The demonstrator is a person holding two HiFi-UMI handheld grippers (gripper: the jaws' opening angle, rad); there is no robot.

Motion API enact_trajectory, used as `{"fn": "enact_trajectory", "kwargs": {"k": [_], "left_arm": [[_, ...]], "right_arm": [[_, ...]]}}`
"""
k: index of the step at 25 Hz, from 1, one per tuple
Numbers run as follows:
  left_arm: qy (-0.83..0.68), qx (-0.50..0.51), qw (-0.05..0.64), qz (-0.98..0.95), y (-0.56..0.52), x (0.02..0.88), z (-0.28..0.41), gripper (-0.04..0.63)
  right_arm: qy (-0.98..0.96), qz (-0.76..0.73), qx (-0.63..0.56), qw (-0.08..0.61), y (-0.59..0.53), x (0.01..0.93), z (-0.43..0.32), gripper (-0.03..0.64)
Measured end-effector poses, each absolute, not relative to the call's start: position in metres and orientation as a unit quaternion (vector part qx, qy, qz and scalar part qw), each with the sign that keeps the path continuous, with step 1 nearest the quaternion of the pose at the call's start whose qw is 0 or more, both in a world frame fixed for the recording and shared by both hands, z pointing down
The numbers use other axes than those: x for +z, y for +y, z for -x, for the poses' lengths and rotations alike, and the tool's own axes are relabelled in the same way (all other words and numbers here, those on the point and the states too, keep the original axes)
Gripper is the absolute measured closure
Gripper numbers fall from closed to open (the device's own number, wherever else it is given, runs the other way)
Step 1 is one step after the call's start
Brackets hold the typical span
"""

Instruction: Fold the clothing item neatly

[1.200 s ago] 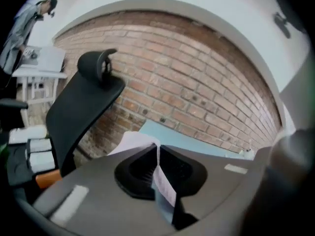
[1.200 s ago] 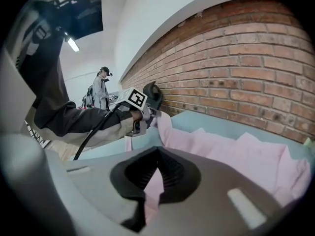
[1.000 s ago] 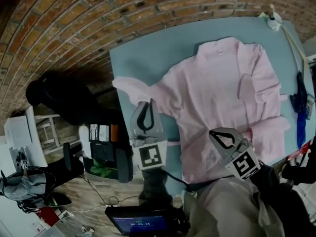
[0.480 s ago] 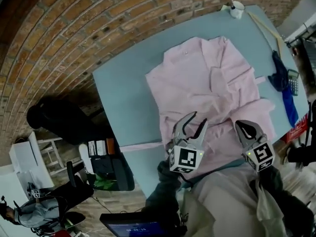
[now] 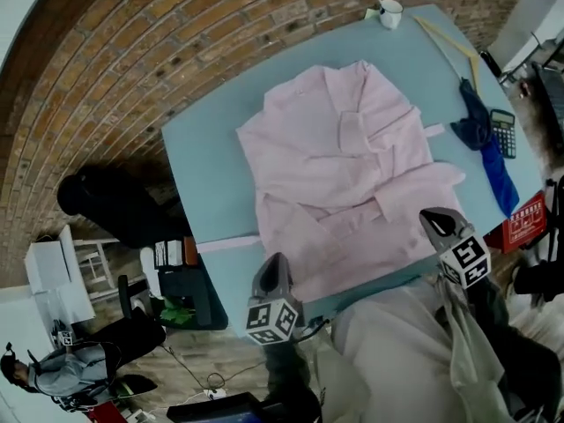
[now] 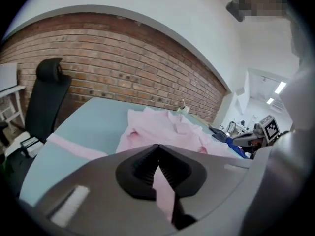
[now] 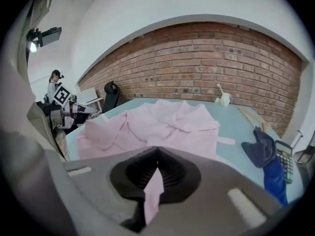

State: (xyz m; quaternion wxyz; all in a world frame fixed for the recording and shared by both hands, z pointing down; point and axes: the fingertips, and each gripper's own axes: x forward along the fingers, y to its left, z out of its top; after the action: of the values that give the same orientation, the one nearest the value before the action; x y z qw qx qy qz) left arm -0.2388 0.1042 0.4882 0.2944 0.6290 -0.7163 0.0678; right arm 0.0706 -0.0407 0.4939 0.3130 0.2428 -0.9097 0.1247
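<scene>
A pale pink robe-like garment (image 5: 344,166) lies spread on the light blue table (image 5: 207,148), collar at the far side, sleeves folded in over the body. My left gripper (image 5: 274,271) is at the garment's near hem by the table's front edge. Its jaws have just been closing and now stand shut on a fold of pink fabric (image 6: 165,191). My right gripper (image 5: 434,220) sits at the hem's right corner, shut on another pinch of pink fabric (image 7: 153,191). The garment (image 6: 157,124) (image 7: 162,122) stretches away beyond both grippers (image 6: 158,149) (image 7: 157,154).
A pink belt strip (image 5: 227,243) lies along the table's left front edge. A white cup (image 5: 389,12), a wooden stick (image 5: 449,47), a dark blue cloth (image 5: 485,139) and a calculator (image 5: 504,132) sit at the right. A black chair (image 5: 106,205) stands left, below the brick wall.
The left sleeve, spread out a second ago, now lies folded over the body. My left gripper stood open over the hem, then drew back to the front edge and shut on the fabric.
</scene>
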Motion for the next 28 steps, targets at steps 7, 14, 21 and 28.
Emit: {"fn": "enact_trajectory", "kwargs": {"k": [7,14,21,28], "left_arm": [[-0.762,0.051,0.263,-0.589,0.106,0.461,0.249,0.517],[-0.750,0.039,0.224,-0.621,0.046,0.416,0.305,0.405],[-0.713,0.094,0.238,-0.652,-0.024,0.425,0.369,0.390],[-0.691,0.123,0.281,-0.655,-0.114,0.482,0.391,0.357]], "right_arm": [[-0.927,-0.164,0.154,0.301,-0.055,0.483,-0.092,0.617],[-0.940,-0.164,0.143,0.264,-0.156,0.444,-0.061,0.493],[-0.917,-0.143,0.080,0.363,-0.232,0.458,-0.013,0.474],[-0.893,-0.175,0.049,0.411,-0.316,0.482,0.036,0.474]]}}
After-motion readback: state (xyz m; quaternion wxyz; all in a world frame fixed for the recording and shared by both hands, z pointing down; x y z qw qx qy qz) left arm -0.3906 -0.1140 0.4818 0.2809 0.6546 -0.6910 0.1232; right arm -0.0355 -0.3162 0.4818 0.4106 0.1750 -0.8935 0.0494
